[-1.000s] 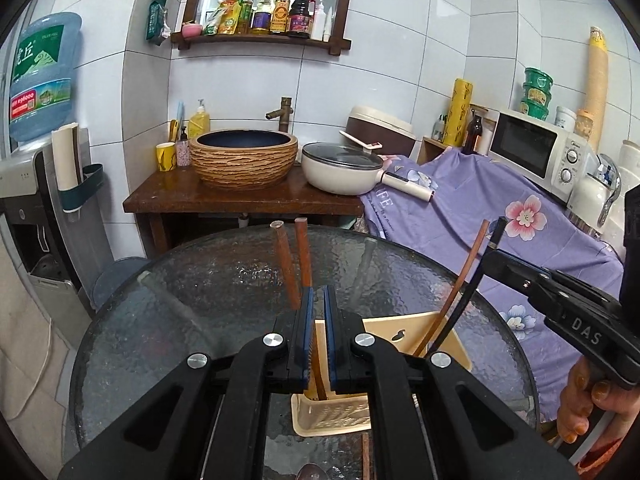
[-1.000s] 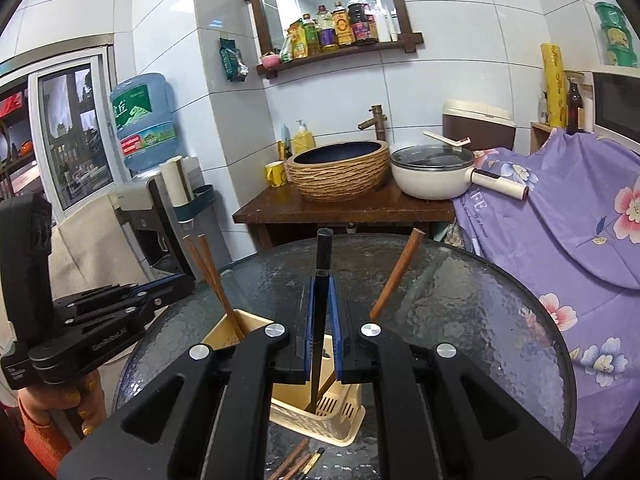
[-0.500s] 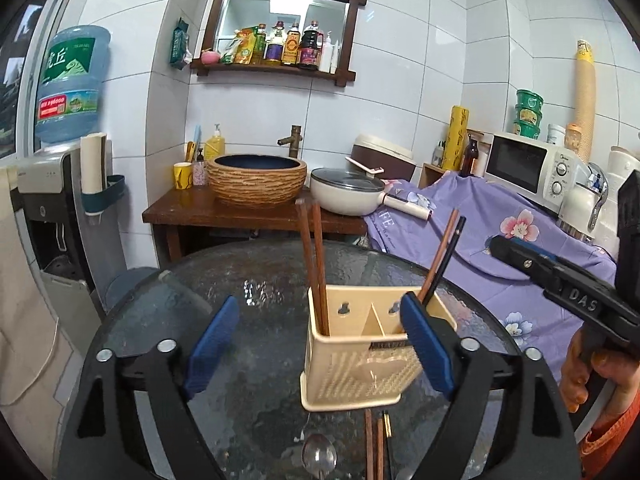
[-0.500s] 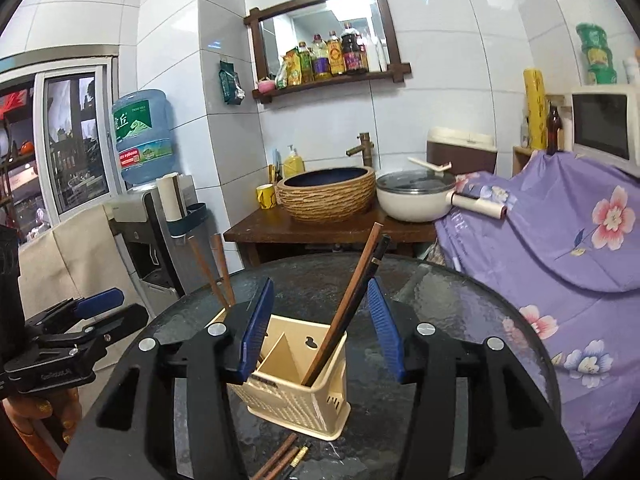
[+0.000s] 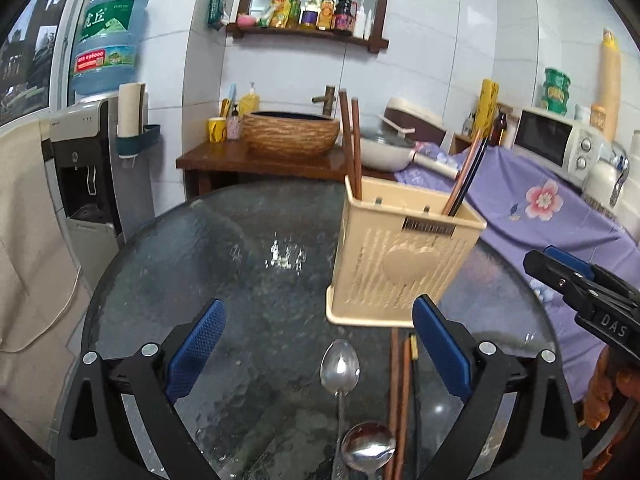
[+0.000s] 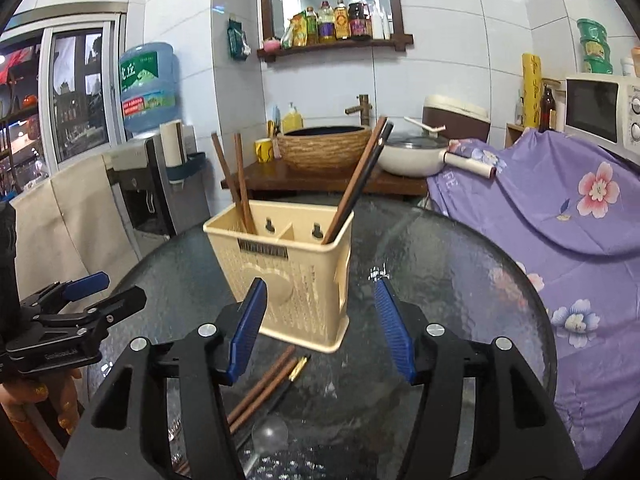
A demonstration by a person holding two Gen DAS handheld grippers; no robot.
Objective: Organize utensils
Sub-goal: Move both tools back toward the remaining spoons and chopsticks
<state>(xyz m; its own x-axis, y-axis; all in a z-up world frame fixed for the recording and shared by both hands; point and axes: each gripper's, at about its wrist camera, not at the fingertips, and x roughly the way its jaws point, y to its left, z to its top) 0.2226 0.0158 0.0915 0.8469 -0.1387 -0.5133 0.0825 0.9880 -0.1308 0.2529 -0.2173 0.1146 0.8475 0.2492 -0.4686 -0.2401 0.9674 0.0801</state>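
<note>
A beige utensil holder (image 5: pixel 404 264) (image 6: pixel 288 268) stands on the round glass table (image 5: pixel 200 264). Two brown chopsticks (image 5: pixel 352 148) (image 6: pixel 240 184) lean in its left compartment, and a brown and a black one (image 5: pixel 466 176) (image 6: pixel 356 180) in its right. In front of it lie two metal spoons (image 5: pixel 340 368) and several loose chopsticks (image 5: pixel 400 392) (image 6: pixel 264 392). My left gripper (image 5: pixel 319 306) (image 6: pixel 116 288) hovers over the spoons, its jaws opening wide, with nothing held. My right gripper (image 6: pixel 320 284) (image 5: pixel 544 256) faces the holder from short of it, jaws opening, pads touching nothing.
Behind the table a wooden stand (image 5: pixel 256 162) carries a wicker basin (image 6: pixel 328 146) and a white pan (image 6: pixel 412 156). Purple flowered cloth (image 6: pixel 560 208) covers the right side below a microwave (image 5: pixel 556 146). A water dispenser (image 5: pixel 92 168) stands at the left.
Both grippers were shut on chopsticks above the holder. They opened, left the chopsticks standing in it, and drew back and down; the spoons and loose chopsticks came into view.
</note>
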